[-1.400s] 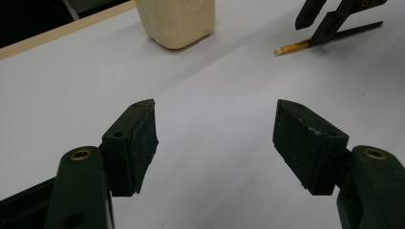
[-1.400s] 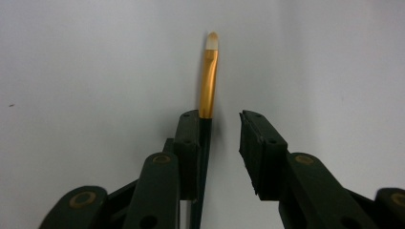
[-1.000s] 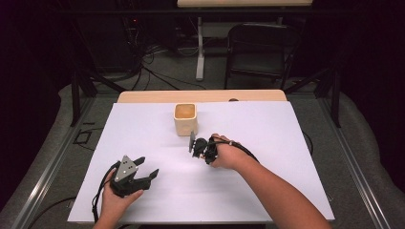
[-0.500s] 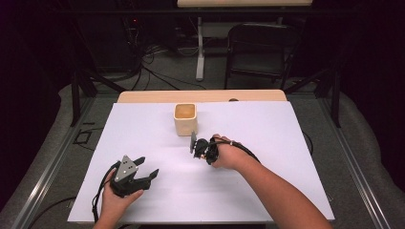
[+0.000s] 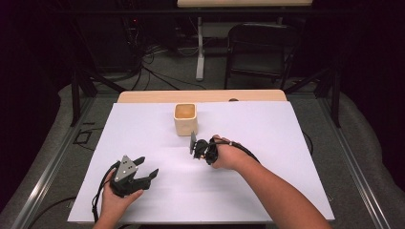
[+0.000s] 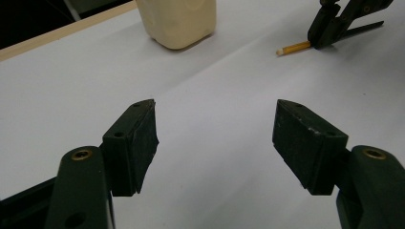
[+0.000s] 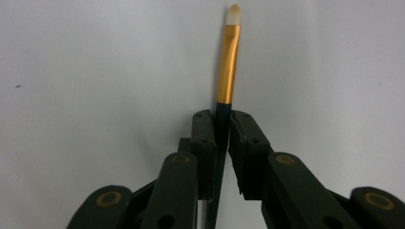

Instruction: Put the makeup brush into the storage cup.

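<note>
Right gripper (image 7: pixel 221 125) has just been closing and its fingers (image 7: pixel 202 143) now pinch the paintbrush (image 7: pixel 228 62) on the dark handle just behind the gold ferrule, pale tip pointing away. The brush lies low on the white surface (image 5: pixel 286 143), just in front of the cream cup (image 5: pixel 186 119); in the left gripper view only its ferrule end pokes out of the far gripper. My read: very light, thin, stiff, with a smooth round handle, so it will likely roll or pivot between flat pads if gripped loosely. Holding near the ferrule gives good tip control, but the long tail may swing. Keep off the bristles; they're soft and deform. Left gripper (image 6: pixel 215 138) sits idle near the front edge, fingers spread, nothing between them.
</note>
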A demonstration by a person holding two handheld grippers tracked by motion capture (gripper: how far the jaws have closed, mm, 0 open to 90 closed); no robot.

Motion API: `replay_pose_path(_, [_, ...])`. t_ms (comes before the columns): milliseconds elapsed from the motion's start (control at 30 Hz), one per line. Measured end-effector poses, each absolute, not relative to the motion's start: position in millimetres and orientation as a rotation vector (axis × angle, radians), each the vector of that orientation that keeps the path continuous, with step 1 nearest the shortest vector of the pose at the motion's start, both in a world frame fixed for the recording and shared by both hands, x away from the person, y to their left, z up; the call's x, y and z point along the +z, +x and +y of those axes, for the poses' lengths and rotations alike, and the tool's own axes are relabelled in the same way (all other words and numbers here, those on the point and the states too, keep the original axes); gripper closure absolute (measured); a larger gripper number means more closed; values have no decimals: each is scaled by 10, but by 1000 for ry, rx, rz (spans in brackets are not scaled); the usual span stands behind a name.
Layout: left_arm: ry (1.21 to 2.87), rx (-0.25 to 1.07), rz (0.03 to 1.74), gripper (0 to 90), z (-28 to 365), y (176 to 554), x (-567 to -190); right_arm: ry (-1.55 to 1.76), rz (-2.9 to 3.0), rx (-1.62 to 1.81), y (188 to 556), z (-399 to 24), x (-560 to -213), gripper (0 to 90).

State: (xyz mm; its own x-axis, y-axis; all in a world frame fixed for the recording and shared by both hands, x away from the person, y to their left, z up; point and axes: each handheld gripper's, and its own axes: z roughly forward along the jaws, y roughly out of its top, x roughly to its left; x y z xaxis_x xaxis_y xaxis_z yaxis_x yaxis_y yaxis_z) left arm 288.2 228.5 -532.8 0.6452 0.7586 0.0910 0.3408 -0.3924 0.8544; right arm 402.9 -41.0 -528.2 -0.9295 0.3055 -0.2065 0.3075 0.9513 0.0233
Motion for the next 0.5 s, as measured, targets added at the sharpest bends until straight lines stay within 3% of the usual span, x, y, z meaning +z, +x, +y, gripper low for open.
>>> replay_pose_path(500, [1996, 608, 855, 326, 2285, 2883, -5328, 447, 2887, -14, 4012, -397, -5296, 830])
